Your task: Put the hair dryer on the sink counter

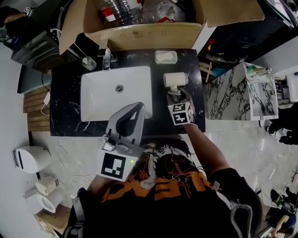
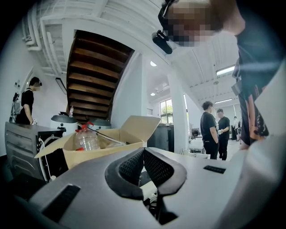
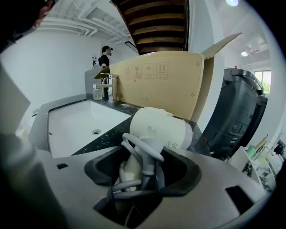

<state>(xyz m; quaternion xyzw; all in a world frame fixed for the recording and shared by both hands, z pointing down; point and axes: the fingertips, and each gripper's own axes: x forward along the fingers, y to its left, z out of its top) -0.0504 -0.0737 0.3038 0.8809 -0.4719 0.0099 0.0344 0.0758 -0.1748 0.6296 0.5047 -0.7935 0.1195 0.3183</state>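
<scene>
Release step: my right gripper (image 3: 143, 166), jaws apart around the white plastic hair dryer (image 3: 158, 129) apparently resting on the black marble sink counter (image 1: 65, 102), must next back away cleanly; my left gripper (image 2: 144, 154) has jaws together, empty

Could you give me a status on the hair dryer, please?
Left gripper shut, empty. Right gripper open around hair dryer handle. Hair dryer on counter beside sink. Nothing blocking.

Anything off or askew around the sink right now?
Nothing spilled or damaged. Two oddities: the cord of the hair dryer is wound loosely round its handle, loops bunched between the jaws of the right claw, and an open cardboard box with plastic bottles stands tight behind the faucet.
</scene>
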